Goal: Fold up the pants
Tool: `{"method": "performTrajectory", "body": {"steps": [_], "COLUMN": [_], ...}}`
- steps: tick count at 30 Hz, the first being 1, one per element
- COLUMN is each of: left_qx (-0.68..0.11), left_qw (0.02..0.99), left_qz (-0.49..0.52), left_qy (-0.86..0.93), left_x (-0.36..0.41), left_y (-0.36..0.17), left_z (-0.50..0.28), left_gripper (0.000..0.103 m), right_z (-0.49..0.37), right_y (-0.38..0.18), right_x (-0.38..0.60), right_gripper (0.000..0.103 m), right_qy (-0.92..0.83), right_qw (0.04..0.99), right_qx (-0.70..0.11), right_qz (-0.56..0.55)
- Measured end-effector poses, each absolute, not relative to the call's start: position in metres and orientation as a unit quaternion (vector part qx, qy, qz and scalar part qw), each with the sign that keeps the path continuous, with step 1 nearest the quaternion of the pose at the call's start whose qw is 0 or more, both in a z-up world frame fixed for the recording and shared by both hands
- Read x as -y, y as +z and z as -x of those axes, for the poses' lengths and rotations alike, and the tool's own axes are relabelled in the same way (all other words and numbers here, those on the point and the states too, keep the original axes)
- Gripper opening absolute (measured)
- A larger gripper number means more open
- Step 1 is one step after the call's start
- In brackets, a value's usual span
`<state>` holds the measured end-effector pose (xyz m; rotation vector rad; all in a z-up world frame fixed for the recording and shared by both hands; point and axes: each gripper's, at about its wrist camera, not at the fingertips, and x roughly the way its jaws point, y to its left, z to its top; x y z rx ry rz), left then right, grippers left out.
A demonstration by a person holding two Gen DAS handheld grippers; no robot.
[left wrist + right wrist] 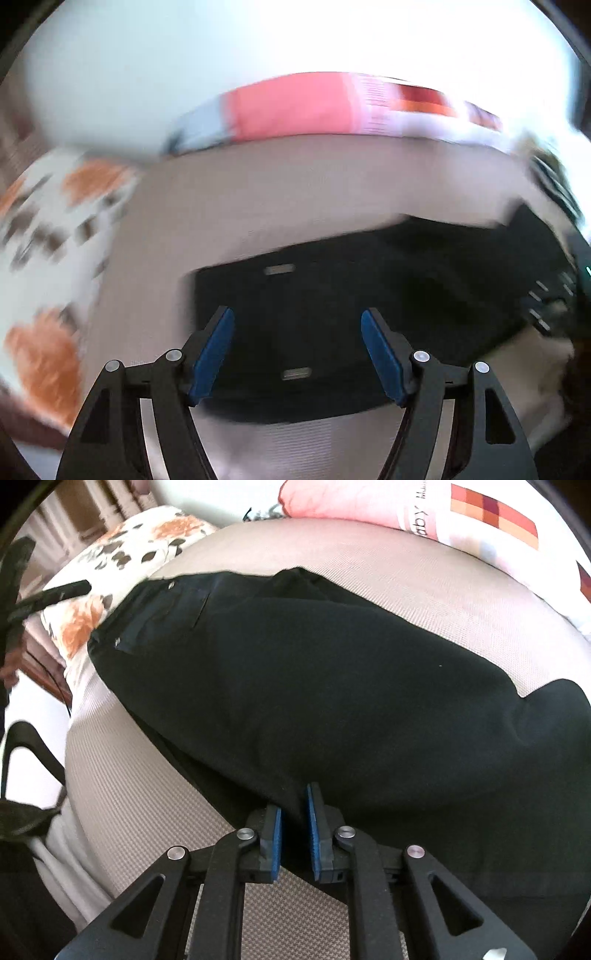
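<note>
The black pants (314, 686) lie spread across a beige woven bed cover (424, 590), waistband toward the far left beside a floral pillow (122, 557), with a pink-and-white pillow (369, 506) at the far edge. The right gripper (295, 812) has its blue fingers (313, 827) narrowed on the near edge of the cloth. In the blurred left wrist view, the left gripper (297, 325) hovers over the pants (369, 295), fingers (214, 350) wide apart.

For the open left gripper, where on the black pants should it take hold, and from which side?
Judging by the pose, the waistband edge of the black pants, from above: the left gripper hovers open there, while the right gripper pinches the near fabric edge.
</note>
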<state>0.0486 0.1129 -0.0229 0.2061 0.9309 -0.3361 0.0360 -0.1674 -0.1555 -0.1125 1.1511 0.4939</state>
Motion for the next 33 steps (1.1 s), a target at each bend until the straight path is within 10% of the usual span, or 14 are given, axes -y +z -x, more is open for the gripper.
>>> {"method": "performTrajectory", "body": {"steps": [12, 16, 22, 25, 33], "left_qx": [-0.463, -0.475, -0.479, -0.487, -0.496], "left_qw": [0.783, 0.769, 0.771, 0.774, 0.783], "left_qz": [-0.205, -0.207, -0.229, -0.204, -0.161], "left_qy": [-0.36, -0.375, -0.353, -0.35, -0.339], "left_x": [0.055, 0.08, 0.108, 0.101, 0.09], "left_y": [-0.082, -0.098, -0.124, -0.122, -0.122], "left_z": [-0.015, -0.017, -0.026, -0.03, -0.032], "left_gripper": [0.069, 0.059, 0.011, 0.009, 0.009], "right_z": [-0.048, -0.049, -0.047, -0.039, -0.025], "right_y": [-0.142, -0.139, -0.137, -0.127, -0.123], "right_x": [0.176, 0.175, 0.179, 0.196, 0.365], "right_gripper": [0.013, 0.014, 0.018, 0.034, 0.036], "right_qy": [0.226, 0.227, 0.226, 0.225, 0.056], "right_qw": [0.812, 0.813, 0.812, 0.82, 0.838], "right_qx": [-0.539, -0.537, -0.538, -0.526, -0.495], "right_qz": [0.002, 0.001, -0.008, -0.032, -0.223]}}
